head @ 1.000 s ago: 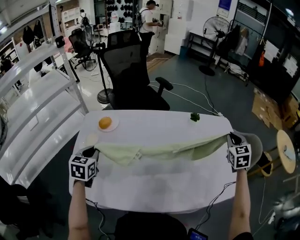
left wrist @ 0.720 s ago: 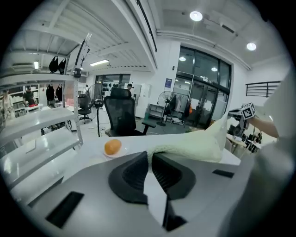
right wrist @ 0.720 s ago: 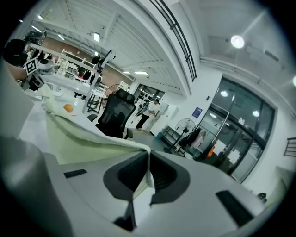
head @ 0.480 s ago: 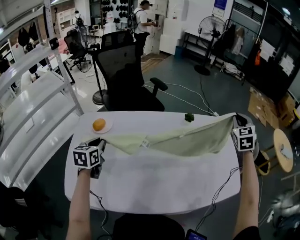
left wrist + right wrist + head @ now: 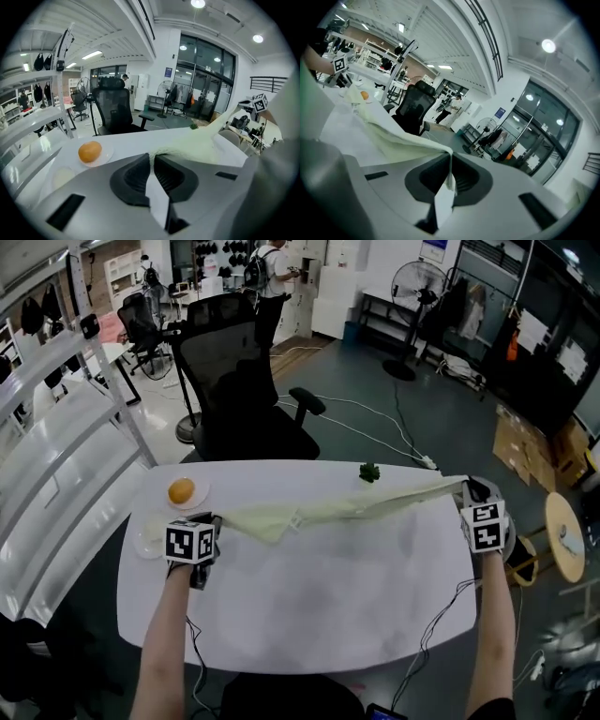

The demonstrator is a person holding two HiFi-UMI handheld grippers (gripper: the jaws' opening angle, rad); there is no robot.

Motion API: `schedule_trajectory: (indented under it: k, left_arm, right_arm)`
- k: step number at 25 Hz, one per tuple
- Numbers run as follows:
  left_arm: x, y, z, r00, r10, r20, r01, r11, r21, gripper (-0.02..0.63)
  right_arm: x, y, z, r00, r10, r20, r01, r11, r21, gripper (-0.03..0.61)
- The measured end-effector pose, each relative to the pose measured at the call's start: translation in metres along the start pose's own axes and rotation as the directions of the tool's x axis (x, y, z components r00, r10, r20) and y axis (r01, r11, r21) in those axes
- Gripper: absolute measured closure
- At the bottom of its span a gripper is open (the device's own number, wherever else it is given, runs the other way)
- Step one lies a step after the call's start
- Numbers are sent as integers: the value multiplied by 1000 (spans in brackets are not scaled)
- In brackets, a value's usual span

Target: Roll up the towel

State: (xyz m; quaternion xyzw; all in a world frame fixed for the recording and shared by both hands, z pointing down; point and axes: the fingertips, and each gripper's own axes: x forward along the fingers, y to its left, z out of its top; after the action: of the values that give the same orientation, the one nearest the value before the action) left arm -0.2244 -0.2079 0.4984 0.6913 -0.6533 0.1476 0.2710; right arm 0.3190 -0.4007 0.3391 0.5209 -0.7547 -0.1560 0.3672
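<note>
A pale green towel (image 5: 347, 509) hangs stretched in a narrow band above the white table (image 5: 309, 596), from left to right. My left gripper (image 5: 212, 524) is shut on its left corner, near the table's left side. My right gripper (image 5: 466, 489) is shut on the right corner, at the table's right edge. In the left gripper view the towel (image 5: 206, 140) runs out of the closed jaws toward the right. The right gripper view shows the towel (image 5: 393, 136) pinched between the jaws and trailing away to the left.
An orange (image 5: 181, 490) lies on a small white plate (image 5: 197, 500) at the table's back left, with another pale dish (image 5: 148, 538) beside my left gripper. A small green sprig (image 5: 369, 472) sits at the far edge. A black office chair (image 5: 246, 390) stands behind the table.
Both grippers have pulled apart and the towel has gone from a sagging sheet to a taut narrow band. The left gripper moved toward the plate; the right one shifted further right and back.
</note>
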Motion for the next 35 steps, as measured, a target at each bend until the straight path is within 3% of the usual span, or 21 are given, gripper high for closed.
schedule_trajectory:
  k: [6,13,14,16,18,20,23,25,27,29,31,33,35]
  left_arm:
    - [1,3,-71,978,-70,-195,66,997,-29,575]
    - [-12,-10,-118,937,-120,-330,131,991,11,574]
    - [-13,-13,-122,934,-118,-337,134,991,23,574]
    - [-14,-15,-128,932,-113,-344,133,991,35,574]
    - [-16,-14,-131,934,-112,-338,129,991,29,574]
    - [-18,-13,-132,938,-119,-327,130,992,11,575]
    - [-21,-18,-131,943,-139,-302,136,990,-28,574]
    - [-22,-23,-129,947,-151,-283,141,989,-54,575]
    - [-23,-27,-126,951,-161,-266,145,986,-78,574]
    - [-23,-30,-123,953,-169,-250,149,984,-97,574]
    - [-24,-32,-120,954,-179,-239,154,981,-119,575]
    - [-26,-33,-120,954,-190,-231,159,977,-144,574]
    - [-28,-34,-122,954,-198,-224,163,973,-166,574]
  right_arm:
    - [-29,67,-120,977,129,-168,-123,991,45,552]
    - [-62,158,-236,901,288,-324,-260,957,128,547]
    - [-66,171,-244,892,309,-330,-277,950,141,539]
    - [-75,197,-250,876,359,-323,-318,932,173,452]
    - [-85,226,-239,863,411,-292,-373,910,179,347]
    - [-93,257,-212,852,466,-238,-443,885,145,288]
    - [-102,312,-152,821,560,-112,-554,828,81,275]
    - [-108,359,-104,776,630,-18,-630,776,21,275]
    - [-118,411,-57,711,701,60,-698,713,-65,273]
    - [-129,464,-21,637,764,102,-747,644,-165,274]
    - [-135,508,0,591,800,105,-758,595,-265,273]
    - [-132,539,12,583,807,92,-747,577,-330,275]
    - [-124,556,18,595,800,78,-732,579,-361,284]
